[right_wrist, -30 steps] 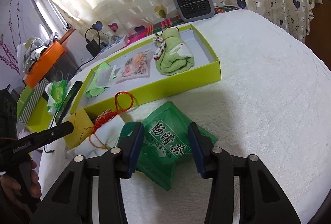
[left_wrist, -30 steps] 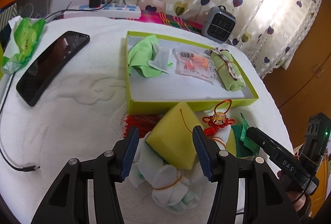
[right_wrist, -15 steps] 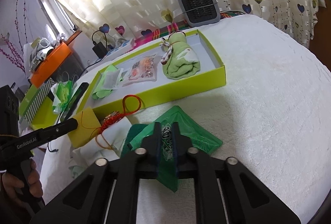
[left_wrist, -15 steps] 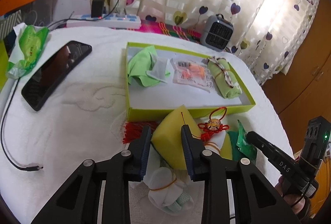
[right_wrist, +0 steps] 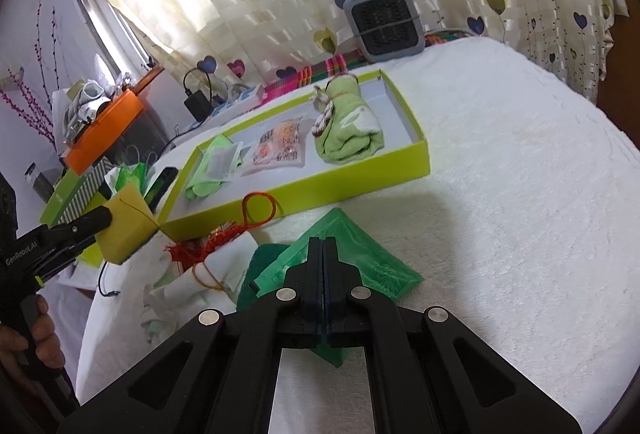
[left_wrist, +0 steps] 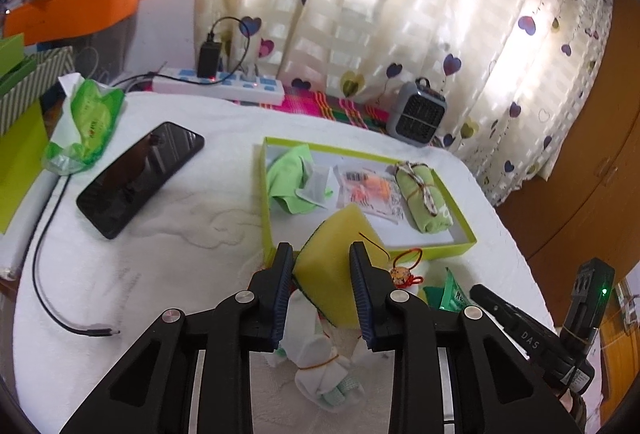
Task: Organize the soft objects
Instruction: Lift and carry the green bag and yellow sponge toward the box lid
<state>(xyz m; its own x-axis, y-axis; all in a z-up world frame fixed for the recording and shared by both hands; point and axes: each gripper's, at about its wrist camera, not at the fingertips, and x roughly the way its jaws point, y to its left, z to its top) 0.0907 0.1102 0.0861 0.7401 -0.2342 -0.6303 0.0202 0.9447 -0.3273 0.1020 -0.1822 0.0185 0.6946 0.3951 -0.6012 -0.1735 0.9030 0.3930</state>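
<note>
My left gripper [left_wrist: 320,254] is shut on a yellow sponge [left_wrist: 336,234] and holds it raised above the white cloth, just in front of the lime-green box [left_wrist: 440,252]. The right wrist view shows the sponge [right_wrist: 124,230] hanging clear at the left gripper's tip [right_wrist: 100,220]. My right gripper [right_wrist: 322,242] is shut on a thin green plastic packet [right_wrist: 360,254] lying on the cloth. Between them lie a white sock bundle [left_wrist: 320,370] and a red knot ornament [right_wrist: 224,234]. The box holds a green cloth [left_wrist: 286,177], an orange packet [left_wrist: 368,189] and a rolled green towel [right_wrist: 348,129].
A black phone [left_wrist: 140,173] and a loose cable [left_wrist: 48,274] lie at the left, with a green tissue pack [left_wrist: 88,117] behind them. A power strip [left_wrist: 224,89] and a small grey heater [left_wrist: 416,117] stand before the curtain. The table's rounded edge drops off at the right.
The left jaws closed on the yellow sponge and lifted it off the pile toward the box. The right jaws closed on the green packet and have stayed in place.
</note>
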